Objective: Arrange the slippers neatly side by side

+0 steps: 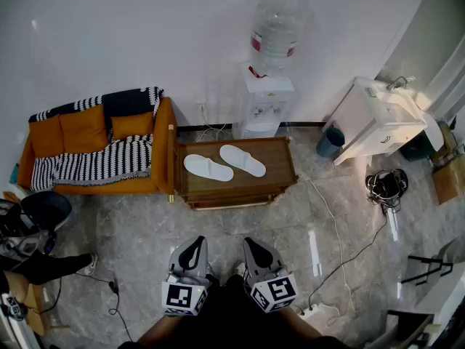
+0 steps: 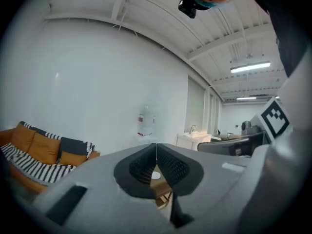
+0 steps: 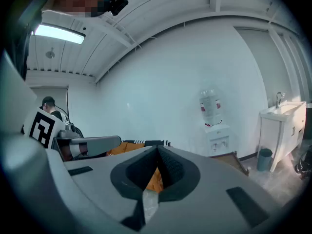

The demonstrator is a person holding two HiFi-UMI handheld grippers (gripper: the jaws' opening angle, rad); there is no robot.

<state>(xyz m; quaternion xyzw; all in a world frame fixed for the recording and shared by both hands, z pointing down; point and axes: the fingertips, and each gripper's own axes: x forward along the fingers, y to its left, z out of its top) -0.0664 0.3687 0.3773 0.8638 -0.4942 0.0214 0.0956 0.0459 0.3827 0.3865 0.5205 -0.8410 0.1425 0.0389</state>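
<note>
Hovering: L gripper point(image 1: 195, 240) & R gripper point(image 1: 251, 242) fingers closed, empty | white slippers point(image 1: 208, 167) on wooden table point(image 1: 280, 162), well ahead of my fingertips.

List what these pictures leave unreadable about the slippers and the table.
Head view: slippers too small to tell tops from soles.
Left gripper view: left gripper hides nearly all of the table.
Right gripper view: right gripper hides the slippers completely.
</note>
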